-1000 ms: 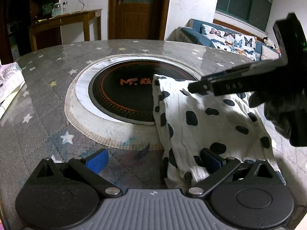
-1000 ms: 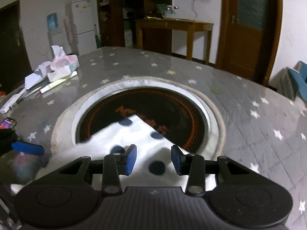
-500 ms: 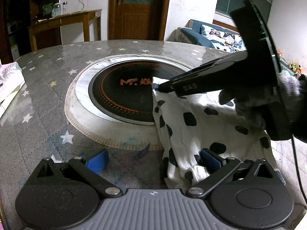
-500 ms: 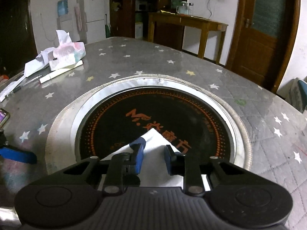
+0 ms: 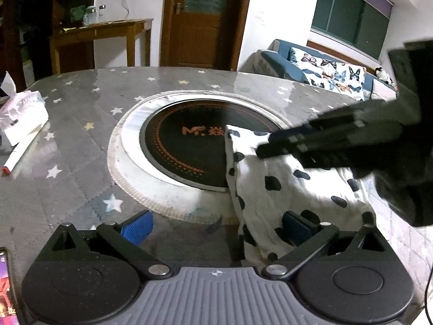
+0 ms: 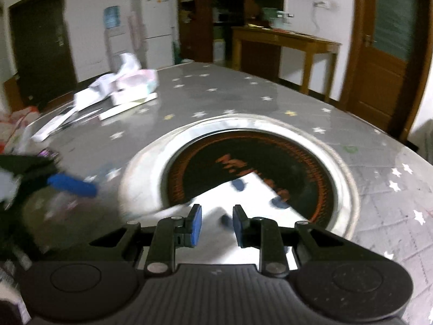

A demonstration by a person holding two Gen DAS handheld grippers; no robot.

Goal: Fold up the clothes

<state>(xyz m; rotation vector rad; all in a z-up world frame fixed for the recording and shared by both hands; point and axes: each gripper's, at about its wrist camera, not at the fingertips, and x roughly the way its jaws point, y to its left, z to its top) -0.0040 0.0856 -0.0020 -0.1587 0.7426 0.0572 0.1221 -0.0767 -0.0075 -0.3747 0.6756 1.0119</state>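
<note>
Right gripper (image 6: 214, 223) has pulled back off the spotted cloth (image 5: 281, 189) corner, jaws narrow, empty; left gripper (image 5: 216, 227) spread wide

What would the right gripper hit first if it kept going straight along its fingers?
Most likely the spotted cloth lying just past the right gripper, which shows a gap between its pads. Beyond that lies the black round cooktop set in the table. The frame is blurred, so depth is uncertain.
</note>
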